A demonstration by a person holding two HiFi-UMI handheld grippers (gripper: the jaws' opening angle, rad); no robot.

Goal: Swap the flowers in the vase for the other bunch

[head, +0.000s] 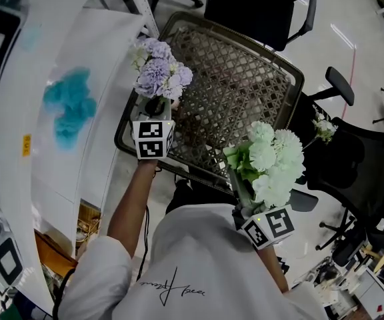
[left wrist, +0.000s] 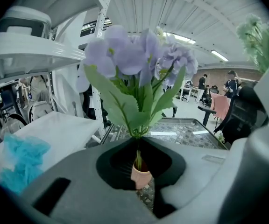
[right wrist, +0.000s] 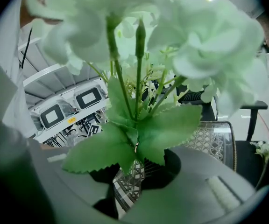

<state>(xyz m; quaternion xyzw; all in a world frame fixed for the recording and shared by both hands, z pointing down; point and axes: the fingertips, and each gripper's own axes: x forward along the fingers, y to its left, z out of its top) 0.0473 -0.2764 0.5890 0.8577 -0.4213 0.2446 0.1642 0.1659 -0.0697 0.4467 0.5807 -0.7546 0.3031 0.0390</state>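
Note:
A bunch of purple flowers (head: 159, 75) stands over the near left corner of the wicker table (head: 245, 92). My left gripper (head: 155, 114) is shut on its stems just below the leaves. In the left gripper view the thin stem (left wrist: 138, 158) passes between the dark pads (left wrist: 165, 160) and runs down into a small pink vase mouth (left wrist: 140, 177). My right gripper (head: 245, 202) is held near the person's chest, shut on the stems of a white-and-green bunch (head: 270, 162). Its leaves (right wrist: 125, 143) cover the jaws in the right gripper view.
A white shelf surface (head: 79, 59) with a teal crumpled thing (head: 70, 105) lies to the left. Black office chairs (head: 359, 172) stand to the right, and one carries a small white sprig (head: 323, 127). Shelving with boxes runs along the left edge.

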